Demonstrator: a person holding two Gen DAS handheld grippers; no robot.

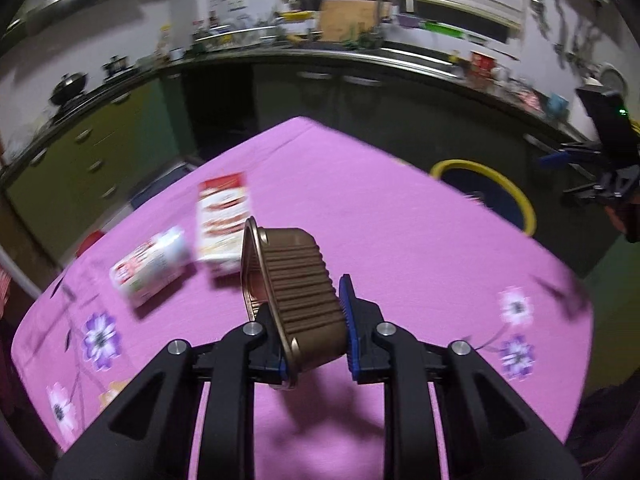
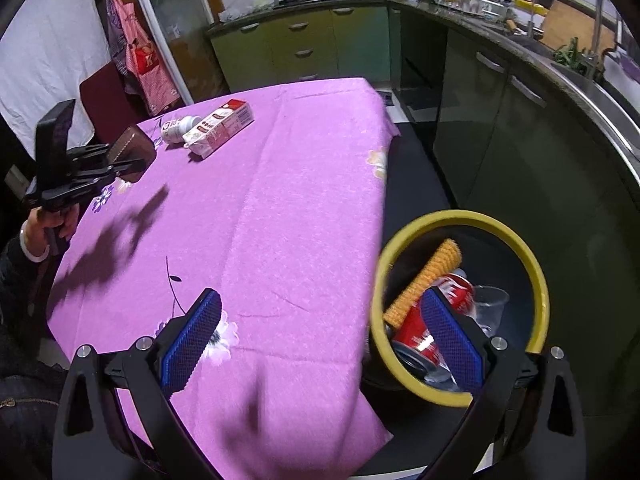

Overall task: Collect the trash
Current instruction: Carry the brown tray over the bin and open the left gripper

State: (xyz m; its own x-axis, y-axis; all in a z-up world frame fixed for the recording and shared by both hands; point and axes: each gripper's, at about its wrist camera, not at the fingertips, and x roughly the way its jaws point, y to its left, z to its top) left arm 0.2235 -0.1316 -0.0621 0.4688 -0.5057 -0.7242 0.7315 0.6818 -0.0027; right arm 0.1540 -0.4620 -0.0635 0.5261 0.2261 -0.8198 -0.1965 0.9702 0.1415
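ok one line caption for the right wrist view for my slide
Open right gripper hovers between the pink floral tablecloth and the yellow-rimmed bin holding a red can.

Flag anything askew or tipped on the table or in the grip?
The brown tray sits turned on its side in the left gripper, rim facing left, held above the table. The carton and white bottle both lie on their sides, touching, near the far corner. Nothing looks spilled.

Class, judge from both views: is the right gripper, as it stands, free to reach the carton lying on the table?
Probably yes: the right gripper is open and empty, and bare tablecloth lies between it and the carton. Only the bottle sits beside it.
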